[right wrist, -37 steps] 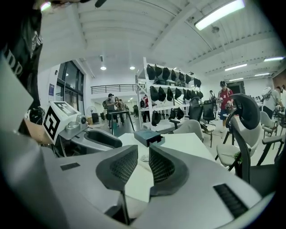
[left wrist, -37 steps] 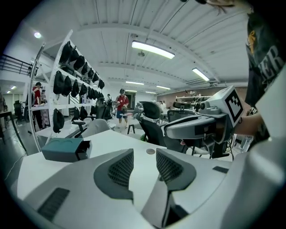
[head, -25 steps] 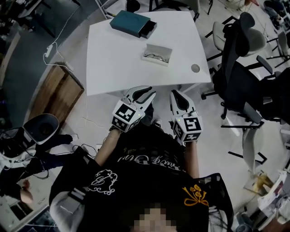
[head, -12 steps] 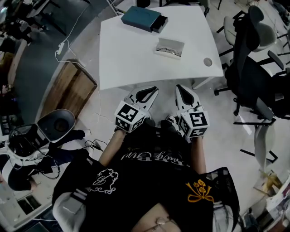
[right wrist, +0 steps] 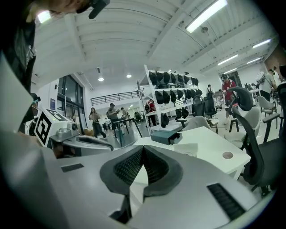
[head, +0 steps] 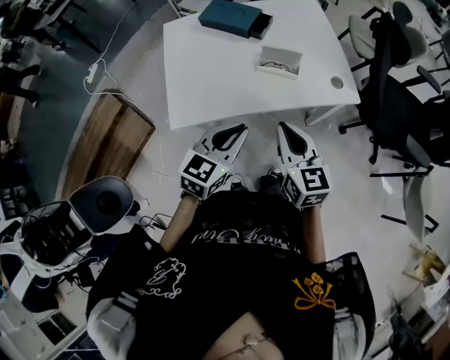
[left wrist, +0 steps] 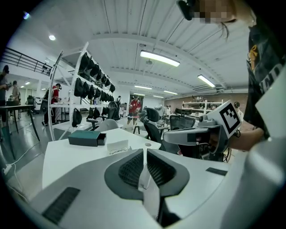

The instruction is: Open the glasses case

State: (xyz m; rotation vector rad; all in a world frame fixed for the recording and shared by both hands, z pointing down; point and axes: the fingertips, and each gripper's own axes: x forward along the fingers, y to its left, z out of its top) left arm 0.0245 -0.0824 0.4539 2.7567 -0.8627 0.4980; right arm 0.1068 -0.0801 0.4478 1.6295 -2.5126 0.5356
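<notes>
A teal glasses case (head: 230,17) lies at the far edge of the white table (head: 211,84), its dark inner part sticking out at the right end. Beside it a pale open tray holds a pair of glasses (head: 280,61). My left gripper (head: 241,129) and right gripper (head: 283,127) hover side by side over the floor, short of the table's near edge, both shut and empty. In the left gripper view the shut gripper (left wrist: 145,150) points toward the case (left wrist: 86,137) and glasses (left wrist: 117,146). In the right gripper view the closed gripper (right wrist: 142,149) faces the case (right wrist: 166,135).
A black office chair (head: 404,105) stands right of the table. A wooden board (head: 112,144) lies on the floor at the left, with a round grey device (head: 105,205) and cables near it. The table has a round cable hole (head: 337,82). Racks and people fill the far room.
The person and both grippers have drawn back from the table, which now sits farther off and higher in the head view. The case and glasses have not moved on the table.
</notes>
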